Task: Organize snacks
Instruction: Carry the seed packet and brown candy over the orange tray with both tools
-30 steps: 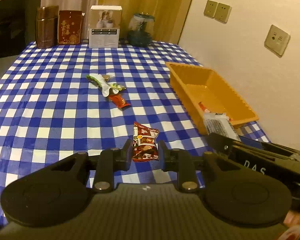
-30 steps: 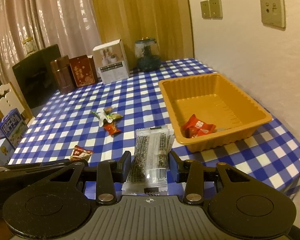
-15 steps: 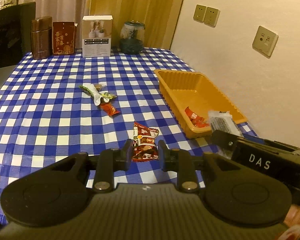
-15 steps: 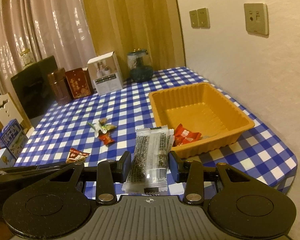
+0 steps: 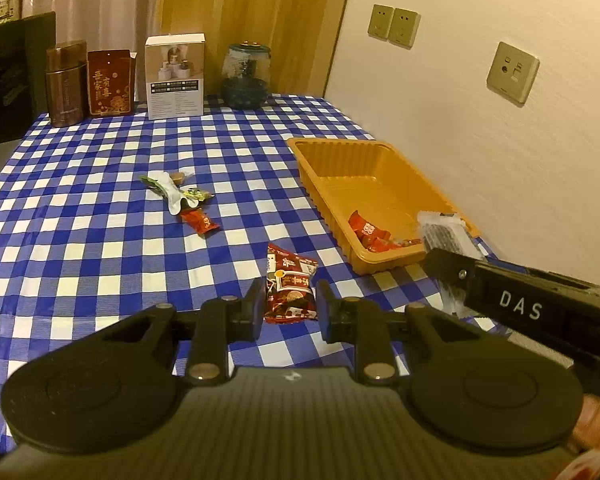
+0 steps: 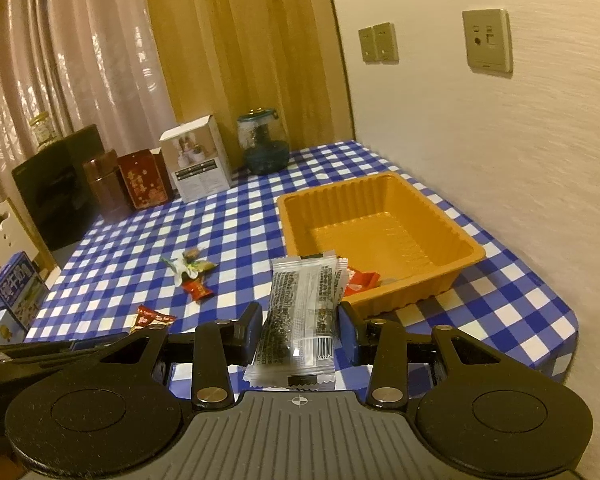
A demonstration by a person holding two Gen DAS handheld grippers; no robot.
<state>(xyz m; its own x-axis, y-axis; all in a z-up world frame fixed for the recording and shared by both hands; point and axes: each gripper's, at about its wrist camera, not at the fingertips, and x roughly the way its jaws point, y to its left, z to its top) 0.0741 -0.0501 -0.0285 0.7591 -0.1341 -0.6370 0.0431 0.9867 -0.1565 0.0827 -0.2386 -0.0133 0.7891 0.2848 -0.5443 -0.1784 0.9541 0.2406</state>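
My left gripper (image 5: pixel 288 304) is shut on a dark red snack packet (image 5: pixel 290 284), held above the checked tablecloth. My right gripper (image 6: pixel 300 330) is shut on a clear packet of dark seeds (image 6: pixel 300 316); it also shows in the left wrist view (image 5: pixel 446 234), in front of the orange tray's near corner. The orange tray (image 5: pixel 380 160) stands at the right by the wall, with red packets (image 5: pixel 368 232) in its near end. A small red packet (image 5: pixel 199 220) and a cluster of green and white wrapped sweets (image 5: pixel 174 192) lie mid-table.
A brown canister (image 5: pixel 64 84), a red box (image 5: pixel 110 82), a white box (image 5: pixel 175 76) and a glass jar (image 5: pixel 246 76) line the far table edge. The wall runs close along the right. Blue boxes (image 6: pixel 16 292) and a white chair back (image 6: pixel 0 228) stand off the left side.
Both grippers have risen and pulled back from the table with their packets held; the tray and the loose sweets now look farther off and lower in both views.
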